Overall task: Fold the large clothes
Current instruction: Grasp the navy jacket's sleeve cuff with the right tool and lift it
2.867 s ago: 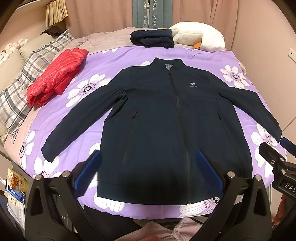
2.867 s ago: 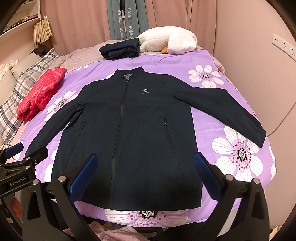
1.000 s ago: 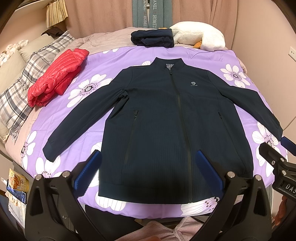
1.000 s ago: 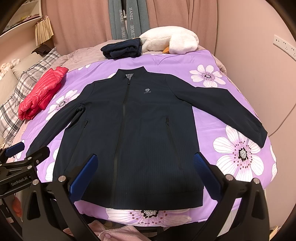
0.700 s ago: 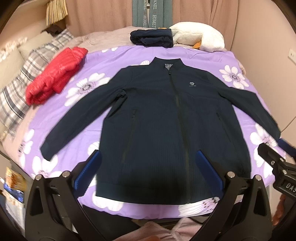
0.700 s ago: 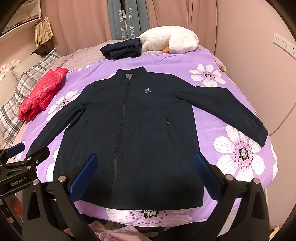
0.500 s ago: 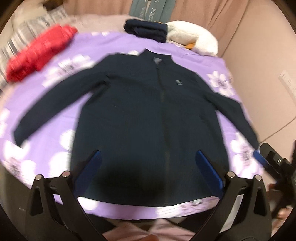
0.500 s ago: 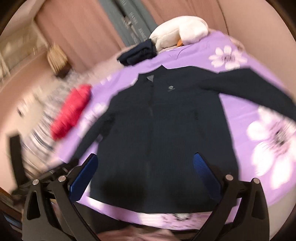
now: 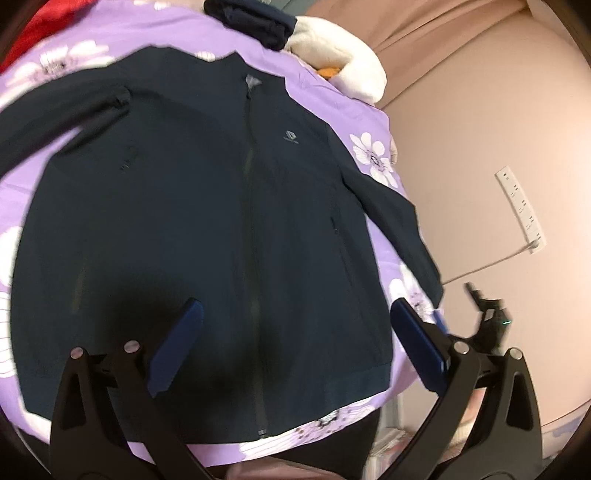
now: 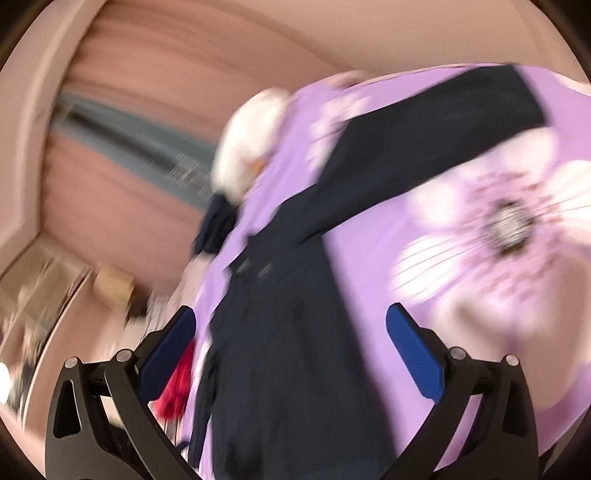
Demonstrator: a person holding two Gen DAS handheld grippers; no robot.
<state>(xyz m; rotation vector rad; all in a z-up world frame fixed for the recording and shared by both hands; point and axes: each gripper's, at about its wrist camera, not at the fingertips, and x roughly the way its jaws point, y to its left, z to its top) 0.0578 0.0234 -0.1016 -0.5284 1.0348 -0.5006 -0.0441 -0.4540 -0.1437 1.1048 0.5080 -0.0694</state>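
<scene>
Jacket point(image 9: 207, 229) lies flat below folded navy garment point(image 9: 255, 18), white plush point(image 9: 340, 62).

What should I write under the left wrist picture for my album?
Open left gripper hovers over a dark navy zip-up jacket spread flat on a purple flowered bedspread.

Both grippers swing toward the jacket's right side.
The left gripper point(image 9: 295, 345) has come nearer the jacket point(image 9: 207, 236); the right gripper point(image 10: 291, 350) has rolled sideways beside its sleeve point(image 10: 424, 147), view blurred.
</scene>
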